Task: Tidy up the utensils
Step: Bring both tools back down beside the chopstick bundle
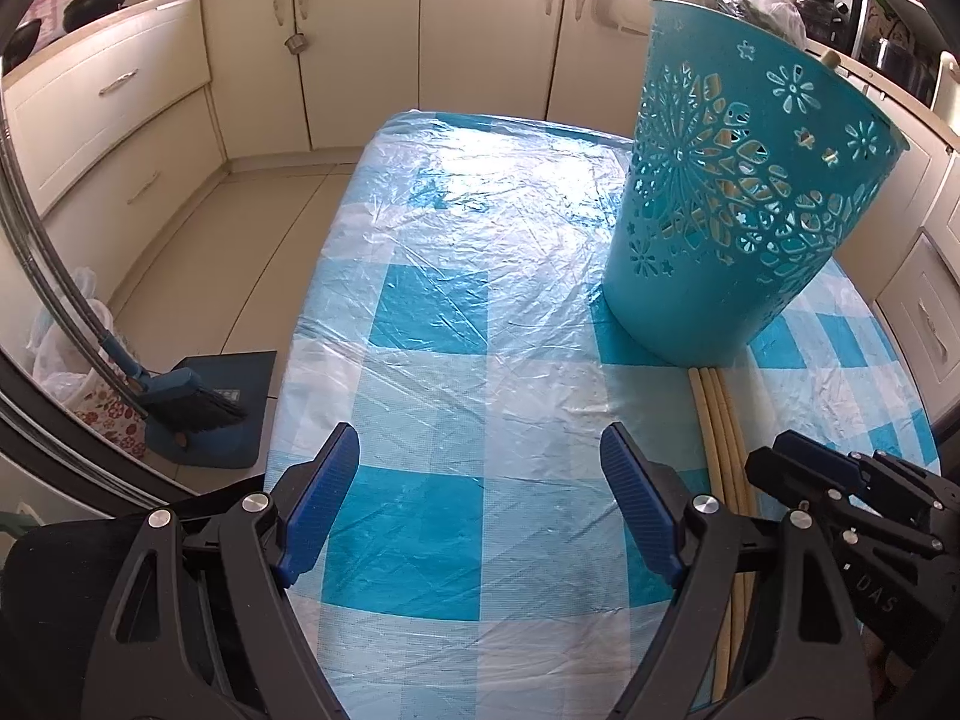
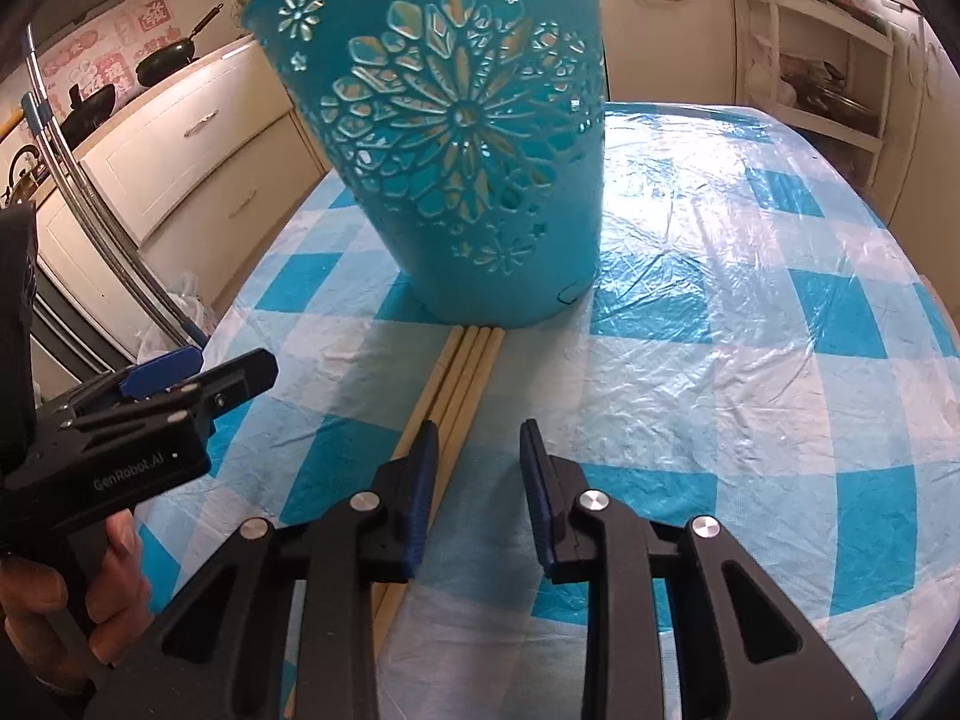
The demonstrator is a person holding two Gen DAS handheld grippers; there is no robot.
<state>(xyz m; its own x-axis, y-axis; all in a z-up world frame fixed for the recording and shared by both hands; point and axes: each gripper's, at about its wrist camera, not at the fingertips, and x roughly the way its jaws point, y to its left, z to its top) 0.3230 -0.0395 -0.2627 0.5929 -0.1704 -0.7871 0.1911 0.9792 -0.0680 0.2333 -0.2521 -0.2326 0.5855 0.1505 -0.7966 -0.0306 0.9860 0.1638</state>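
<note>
The right gripper (image 2: 473, 462) has its fingers (image 2: 420, 480) partly spread with only cloth in the gap; the near finger sits just over the bundle of chopsticks (image 2: 465, 372), which lies beside that gap, unpinched. The left gripper (image 1: 480, 480) hangs wide open over bare checked cloth, holding nothing. The chopsticks look light, stiff, thin and liable to roll or scatter on the glossy plastic cover, so a pinch across all of them at mid-length seems best. Their far ends touch the foot of the teal basket (image 2: 468, 138), probably light and easily tipped. The surface (image 2: 750, 330) is open towards its right edge; its near edge is close.
</note>
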